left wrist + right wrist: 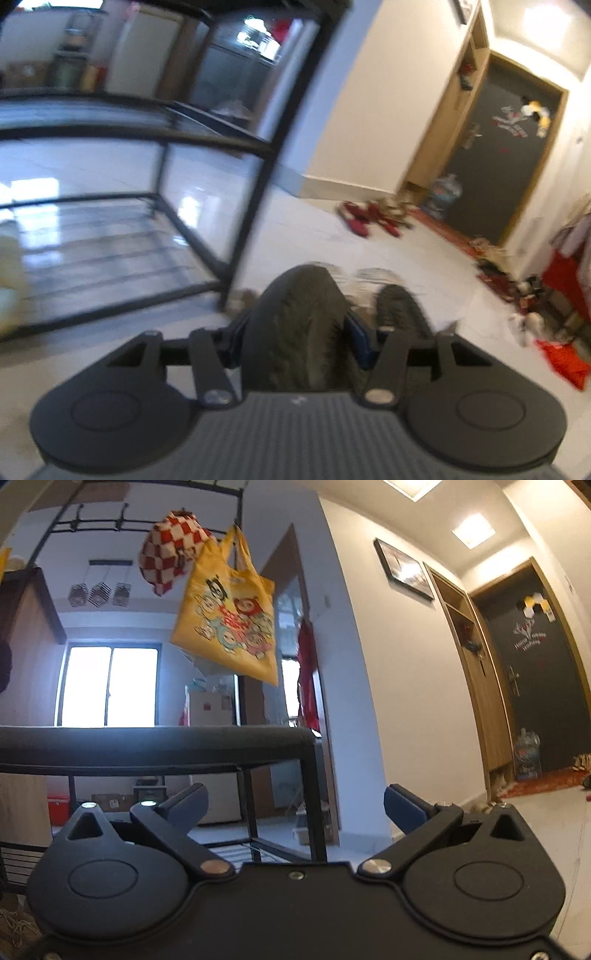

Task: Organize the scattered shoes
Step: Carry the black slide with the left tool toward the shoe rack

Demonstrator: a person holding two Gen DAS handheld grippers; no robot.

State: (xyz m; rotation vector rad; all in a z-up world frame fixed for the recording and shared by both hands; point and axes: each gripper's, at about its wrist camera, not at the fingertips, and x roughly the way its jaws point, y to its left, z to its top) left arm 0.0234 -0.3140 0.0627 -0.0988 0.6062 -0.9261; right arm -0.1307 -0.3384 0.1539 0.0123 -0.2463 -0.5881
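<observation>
In the left wrist view my left gripper [295,332] is shut on a dark shoe [299,325], sole side toward the camera, held above the floor beside the black metal shoe rack [236,236]. A second dark shoe [400,306] lies just right of it, with pale shoes [373,275] behind. Red shoes [362,221] lie scattered farther off near the wall. In the right wrist view my right gripper [295,808] stands open with nothing between its blue-padded fingers [404,806], raised level with the rack's padded top [155,744].
More shoes and clutter line the right wall [517,288] by a dark door [495,155] with a red mat [443,230]. A yellow tote bag [229,620] and a red-checked bag [170,554] hang from the rack's upper bar. A white tiled floor [321,240] stretches between rack and door.
</observation>
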